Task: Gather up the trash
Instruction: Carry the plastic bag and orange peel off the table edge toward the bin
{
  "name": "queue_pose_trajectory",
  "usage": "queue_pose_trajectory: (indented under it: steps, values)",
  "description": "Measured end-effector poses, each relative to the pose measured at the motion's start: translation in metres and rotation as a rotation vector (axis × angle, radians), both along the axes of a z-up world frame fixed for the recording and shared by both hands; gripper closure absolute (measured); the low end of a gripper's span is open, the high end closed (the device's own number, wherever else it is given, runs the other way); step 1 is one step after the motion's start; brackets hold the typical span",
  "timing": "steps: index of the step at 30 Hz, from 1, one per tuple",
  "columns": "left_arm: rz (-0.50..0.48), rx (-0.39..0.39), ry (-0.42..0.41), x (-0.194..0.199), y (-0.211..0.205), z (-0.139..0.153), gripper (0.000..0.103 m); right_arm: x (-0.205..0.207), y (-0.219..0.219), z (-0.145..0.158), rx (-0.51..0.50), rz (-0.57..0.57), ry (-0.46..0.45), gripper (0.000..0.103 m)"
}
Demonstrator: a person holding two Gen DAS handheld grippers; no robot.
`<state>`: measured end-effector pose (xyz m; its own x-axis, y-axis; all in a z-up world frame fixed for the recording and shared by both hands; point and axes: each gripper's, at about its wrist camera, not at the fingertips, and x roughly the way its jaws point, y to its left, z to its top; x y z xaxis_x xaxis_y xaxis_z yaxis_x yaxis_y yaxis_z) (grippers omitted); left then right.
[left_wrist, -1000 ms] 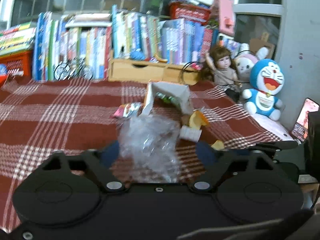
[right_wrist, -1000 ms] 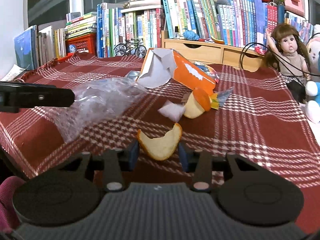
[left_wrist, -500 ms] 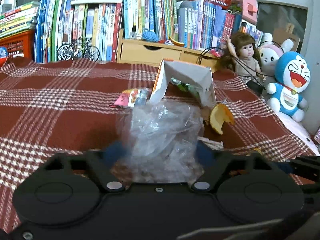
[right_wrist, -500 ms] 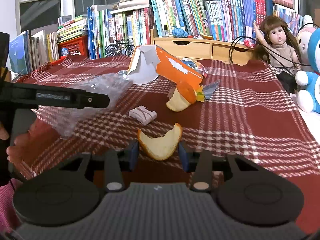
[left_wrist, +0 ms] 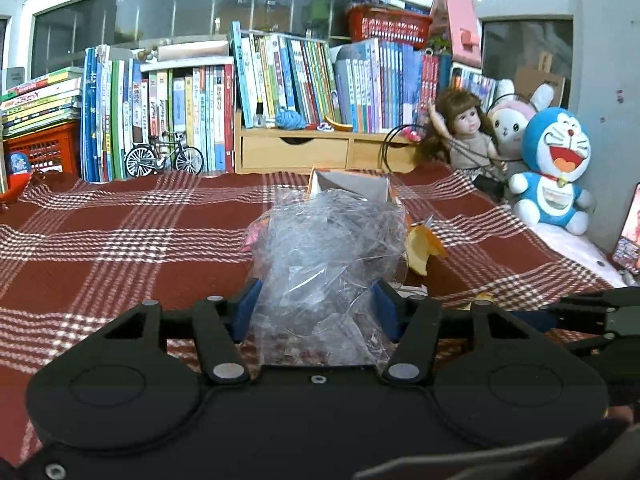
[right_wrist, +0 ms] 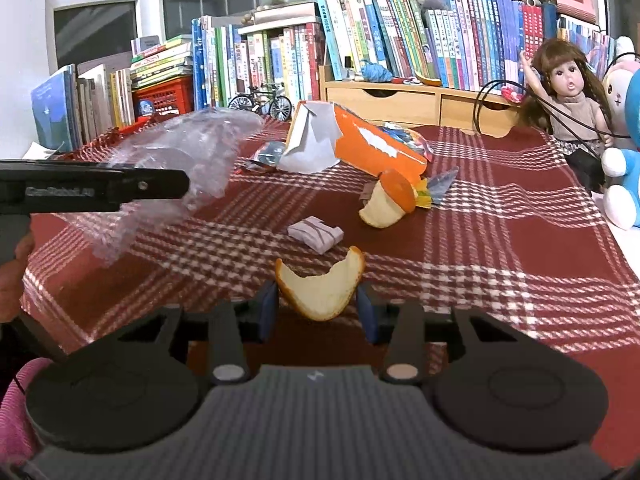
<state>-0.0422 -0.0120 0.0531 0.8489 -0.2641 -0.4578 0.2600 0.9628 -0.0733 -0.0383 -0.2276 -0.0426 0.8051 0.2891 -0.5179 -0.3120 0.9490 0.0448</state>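
The left gripper [left_wrist: 316, 306] has its two blue-padded fingers set fairly wide, with a crumpled clear plastic bag [left_wrist: 328, 256] bunched between them; the bag fills the gap and bulges up and forward above the red checked cloth [left_wrist: 120, 248]. From the right wrist view the same bag [right_wrist: 180, 160] is lifted clear of the cloth, hanging off the side of the left gripper.

The right gripper [right_wrist: 318, 308] is closed to a narrow gap on a curved piece of orange peel [right_wrist: 320, 288], pale side facing the camera, pinched at its two ends and held above the cloth.

Further along the cloth lie a small folded paper wrapper [right_wrist: 316, 234], a second piece of orange peel [right_wrist: 390, 200] (orange side up, next to some scraps of foil), and a torn orange carton [right_wrist: 352, 144] lying on its side with its grey inside showing. Books [right_wrist: 400, 36] line the back, with a doll [right_wrist: 568, 96] and a blue plush toy [left_wrist: 556, 164] at the right.
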Motion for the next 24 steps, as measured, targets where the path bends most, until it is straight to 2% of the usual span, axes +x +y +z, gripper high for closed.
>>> queue_pose_trajectory:
  steps: [12, 19, 24]
  values:
    - [-0.091, -0.046, 0.02, -0.104, 0.031, 0.006, 0.047, -0.056, 0.008, 0.002, 0.053, 0.062, 0.021, 0.055]
    - [-0.166, -0.042, 0.097, -0.166, 0.046, -0.004, 0.047, -0.103, 0.017, -0.003, 0.03, 0.146, 0.051, 0.055]
    - [-0.22, -0.02, 0.194, -0.193, 0.051, -0.023, 0.047, -0.127, 0.023, -0.015, 0.011, 0.205, 0.1, 0.055]
